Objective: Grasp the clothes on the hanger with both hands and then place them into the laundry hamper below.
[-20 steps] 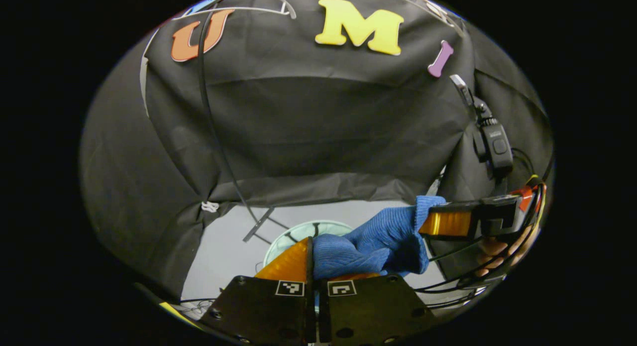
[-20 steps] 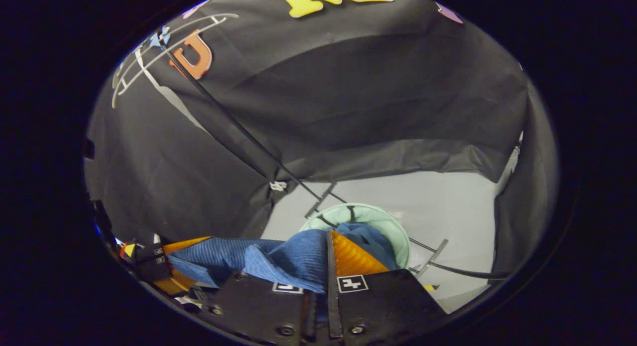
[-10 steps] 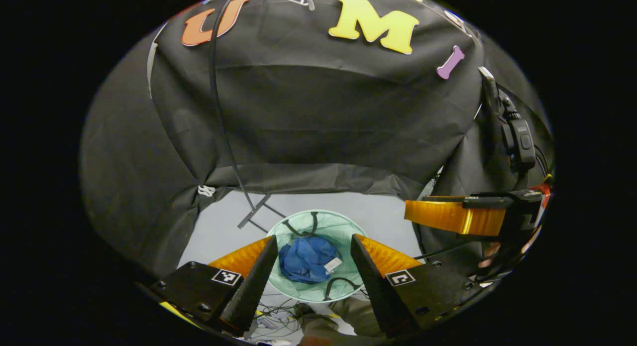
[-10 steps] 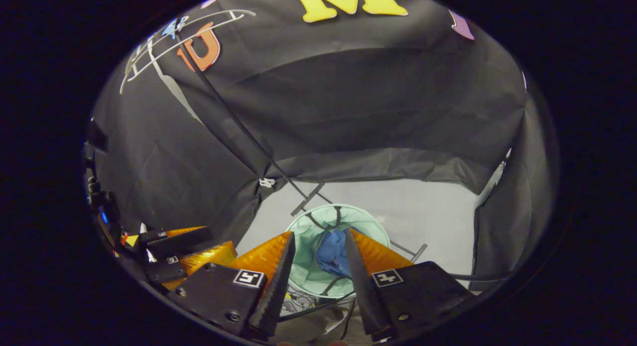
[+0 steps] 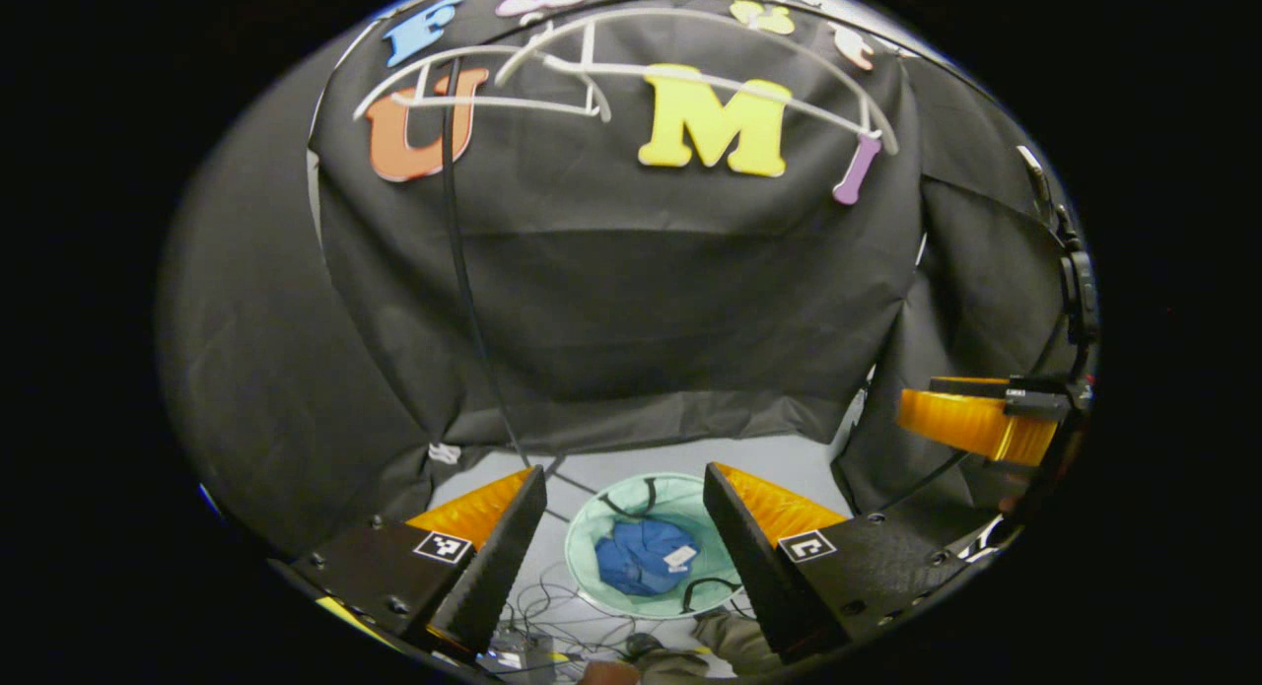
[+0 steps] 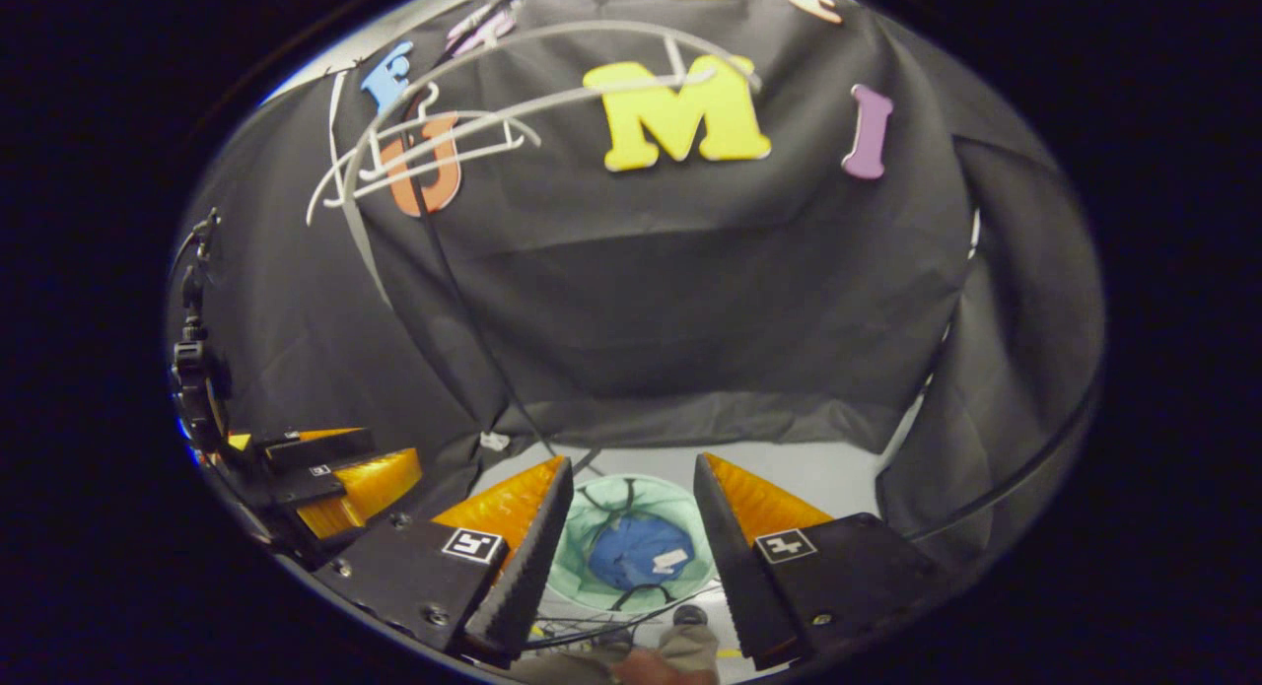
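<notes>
both grippers have risen since the earlier frame, jaws spread and empty. left gripper [image 5: 621, 532], then right gripper [image 6: 631, 522], hang above the pale green laundry hamper [image 5: 601, 527] on the floor; the blue garment [image 5: 641, 557] lies bunched inside; white hangers [image 5: 592, 69] above.
</notes>
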{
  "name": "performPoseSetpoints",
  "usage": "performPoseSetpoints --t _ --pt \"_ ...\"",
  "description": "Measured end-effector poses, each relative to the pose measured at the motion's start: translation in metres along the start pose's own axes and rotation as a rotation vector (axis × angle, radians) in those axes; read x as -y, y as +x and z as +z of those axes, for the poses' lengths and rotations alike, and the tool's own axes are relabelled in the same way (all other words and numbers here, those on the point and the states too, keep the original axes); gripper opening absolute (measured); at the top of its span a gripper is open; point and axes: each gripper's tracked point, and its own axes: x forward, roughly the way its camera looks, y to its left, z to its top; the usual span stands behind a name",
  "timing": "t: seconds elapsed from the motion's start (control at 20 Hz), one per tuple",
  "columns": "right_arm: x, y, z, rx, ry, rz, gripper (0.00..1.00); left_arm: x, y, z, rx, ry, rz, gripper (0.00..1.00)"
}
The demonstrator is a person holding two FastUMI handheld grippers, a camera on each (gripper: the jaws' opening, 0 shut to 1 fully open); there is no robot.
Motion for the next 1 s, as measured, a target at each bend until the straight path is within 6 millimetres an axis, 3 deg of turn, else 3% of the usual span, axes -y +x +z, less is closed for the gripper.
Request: performPoseSetpoints --t 0.1,0.15,0.25,0.4,0.5,0.65,0.75,0.85,1.0 --pt "0.013 -0.029 0.023 0.084 0.004 -0.049 0.84 0.002 -0.022 0.026 0.073 0.035 -0.008 1.0" --pt "0.018 -0.044 0.034 0.12 0.009 -0.058 0.88 -0.001 -0.036 0.04 0.108 0.046 -0.003 0.97" --pt "0.027 -0.075 0.051 0.188 0.026 -0.067 0.98 -0.002 -0.073 0.069 0.19 0.04 0.004 1.0" --pt "0.049 -0.123 0.073 0.294 0.043 -0.063 0.98 -0.001 -0.116 0.108 0.313 0.017 0.033 0.96" --pt "0.06 -0.152 0.094 0.36 0.028 -0.043 0.98 0.002 -0.148 0.13 0.392 0.027 0.08 1.0" --pt "0.078 -0.194 0.109 0.409 -0.033 0.007 0.98 0.02 -0.202 0.147 0.473 0.025 0.113 1.0" --pt "0.099 -0.227 0.126 0.463 -0.055 0.023 1.0 0.032 -0.243 0.16 0.526 0.022 0.141 0.99" --pt "0.124 -0.261 0.139 0.515 -0.069 0.02 0.96 0.045 -0.281 0.169 0.578 0.018 0.179 0.99" --pt "0.14 -0.308 0.158 0.594 -0.083 0.051 0.98 0.076 -0.329 0.178 0.644 0.035 0.187 0.98"
